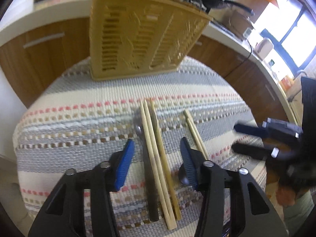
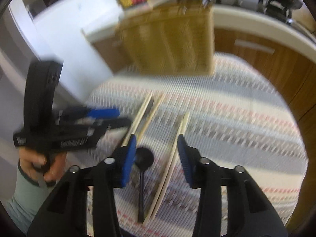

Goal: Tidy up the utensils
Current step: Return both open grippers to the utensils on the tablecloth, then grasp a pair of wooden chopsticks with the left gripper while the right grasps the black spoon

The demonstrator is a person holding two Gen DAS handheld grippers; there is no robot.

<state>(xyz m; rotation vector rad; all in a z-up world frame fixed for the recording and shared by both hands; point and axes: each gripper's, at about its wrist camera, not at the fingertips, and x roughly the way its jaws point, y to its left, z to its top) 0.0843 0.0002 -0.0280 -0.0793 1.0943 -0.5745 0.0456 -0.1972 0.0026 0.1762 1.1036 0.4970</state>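
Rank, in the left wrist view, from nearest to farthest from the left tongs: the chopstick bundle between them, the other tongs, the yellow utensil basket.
1. chopstick bundle: lies flat between the open left tongs, beside a metal spoon.
2. right tongs: off to the right, over the striped mat.
3. yellow utensil basket: upright at the mat's far edge, straight ahead.

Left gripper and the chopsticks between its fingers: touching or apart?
Apart. The left wrist view shows the left gripper open, mat visible between each pad and the chopsticks.
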